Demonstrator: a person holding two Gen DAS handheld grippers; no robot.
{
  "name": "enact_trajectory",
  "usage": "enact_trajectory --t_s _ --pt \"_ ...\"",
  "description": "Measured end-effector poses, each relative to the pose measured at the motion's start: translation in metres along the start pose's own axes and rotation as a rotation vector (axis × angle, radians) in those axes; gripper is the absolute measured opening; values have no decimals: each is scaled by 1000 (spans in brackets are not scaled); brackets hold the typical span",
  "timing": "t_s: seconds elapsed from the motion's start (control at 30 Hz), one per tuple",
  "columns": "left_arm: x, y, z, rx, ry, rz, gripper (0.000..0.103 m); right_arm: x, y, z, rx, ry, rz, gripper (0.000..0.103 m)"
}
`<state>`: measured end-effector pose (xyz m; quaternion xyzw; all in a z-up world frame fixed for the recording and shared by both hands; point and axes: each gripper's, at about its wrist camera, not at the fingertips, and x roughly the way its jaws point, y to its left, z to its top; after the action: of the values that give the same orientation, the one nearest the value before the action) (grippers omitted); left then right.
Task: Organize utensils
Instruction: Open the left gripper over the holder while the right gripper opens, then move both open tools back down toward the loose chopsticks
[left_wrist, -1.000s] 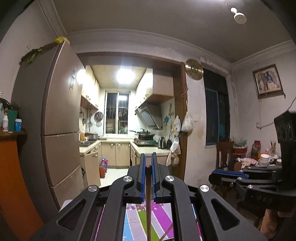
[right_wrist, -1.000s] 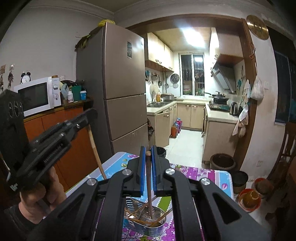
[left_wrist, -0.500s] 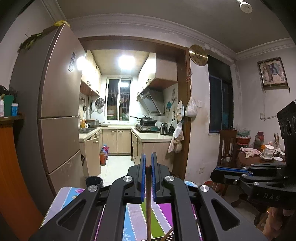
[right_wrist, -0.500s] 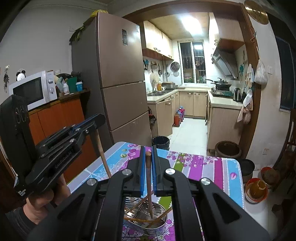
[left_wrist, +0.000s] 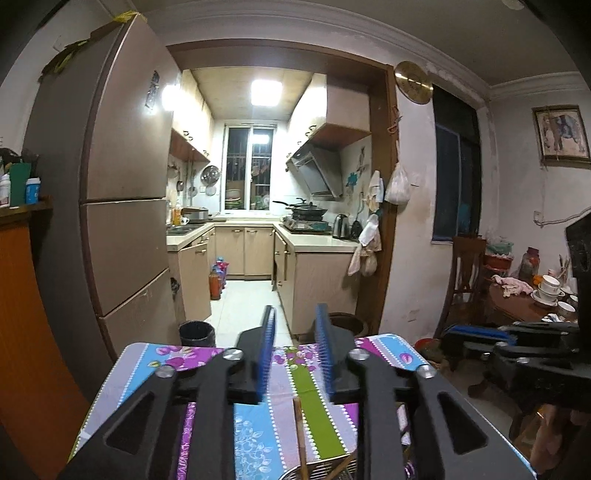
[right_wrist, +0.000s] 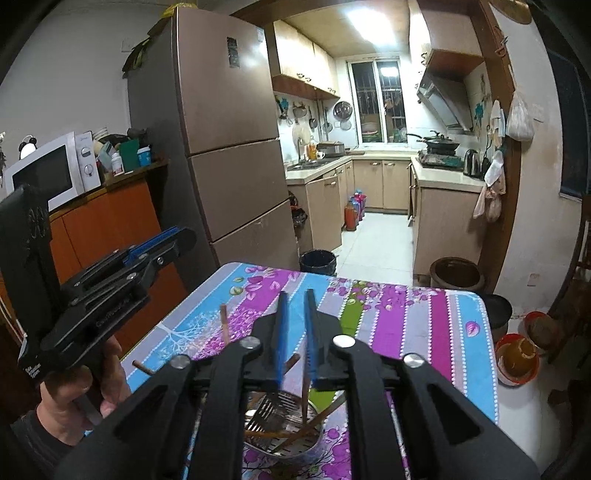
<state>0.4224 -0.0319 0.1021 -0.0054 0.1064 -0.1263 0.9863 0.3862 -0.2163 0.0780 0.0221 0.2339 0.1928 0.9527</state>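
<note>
A metal utensil holder (right_wrist: 280, 439) stands on the striped floral tablecloth (right_wrist: 399, 314) below my right gripper (right_wrist: 295, 332). It holds several wooden chopsticks (right_wrist: 224, 325) and a slotted metal utensil (right_wrist: 264, 410). My right gripper is open and empty just above it; one chopstick (right_wrist: 303, 397) stands loose between its jaws. My left gripper (left_wrist: 293, 350) is open and empty over the holder's rim (left_wrist: 325, 467), with a chopstick (left_wrist: 300, 432) upright below it. The left gripper also shows in the right wrist view (right_wrist: 162, 247).
A fridge (right_wrist: 229, 147) and an orange cabinet with a microwave (right_wrist: 55, 170) stand to the left. A black bin (right_wrist: 317, 260), a brown pot (right_wrist: 456, 273) and bowls (right_wrist: 517, 358) sit on the floor beyond the table. A chair (left_wrist: 467, 269) is at right.
Both grippers have opened and let go of their chopsticks, which now stand in the holder. Both cameras have tilted down toward the table.
</note>
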Motion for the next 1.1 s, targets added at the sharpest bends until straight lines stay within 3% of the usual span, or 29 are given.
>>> enact_trajectory --t_s 0.03,0.07,0.2,0.33,0.77,1.1 --pt "1 2 1 -5 3 3 37 -4 -2 1 8 -15 -1 52" --pt "1 5 1 -11 9 6 47 -7 -4 2 14 -35 -6 67" --pt "-8 14 2 -28 -7 35 67 -25 -10 4 11 -101 -49 71" --pt "-24 18 1 -26 -25 73 77 -41 -13 -1 0 -154 -102 86" --pt "-108 5 -15 -8 -79 92 81 -83 20 -28 -54 -205 -134 92" --pt "-229 -11 -66 63 -172 93 90 -151 77 -93 -164 -297 -138 97"
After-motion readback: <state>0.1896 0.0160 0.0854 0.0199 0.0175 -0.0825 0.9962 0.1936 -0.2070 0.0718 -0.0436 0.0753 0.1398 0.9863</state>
